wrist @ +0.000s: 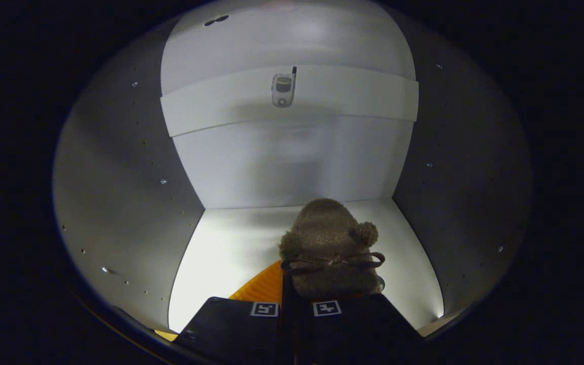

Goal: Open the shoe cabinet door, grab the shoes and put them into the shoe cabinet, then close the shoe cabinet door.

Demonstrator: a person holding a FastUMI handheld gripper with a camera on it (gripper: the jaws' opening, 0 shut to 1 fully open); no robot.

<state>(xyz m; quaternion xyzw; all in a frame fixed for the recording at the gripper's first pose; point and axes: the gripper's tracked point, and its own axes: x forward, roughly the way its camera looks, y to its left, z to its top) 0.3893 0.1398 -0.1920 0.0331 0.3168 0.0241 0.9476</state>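
Interior of the shoe cabinet (119, 203): the gripper (296, 306), fingers drawn narrow, clamps a fuzzy brown slipper (330, 243) with a bow and an orange sole. The slipper projects just ahead of the fingers, over the front edge of the cabinet's white floor (226, 253). Small square markers (326, 307) sit on the fingers; no legible writing.

Your gripper (296, 309): two broad, flat-topped fingers (231, 324), wedge-shaped, widening toward you. Narrow straight slit between them. Each finger carries one small square tag (264, 309) near its inner front corner: pale border, blocky coded pattern inside. Finger tops matte, smooth. Small round screw or hole (191, 334) on your left finger's outer side.
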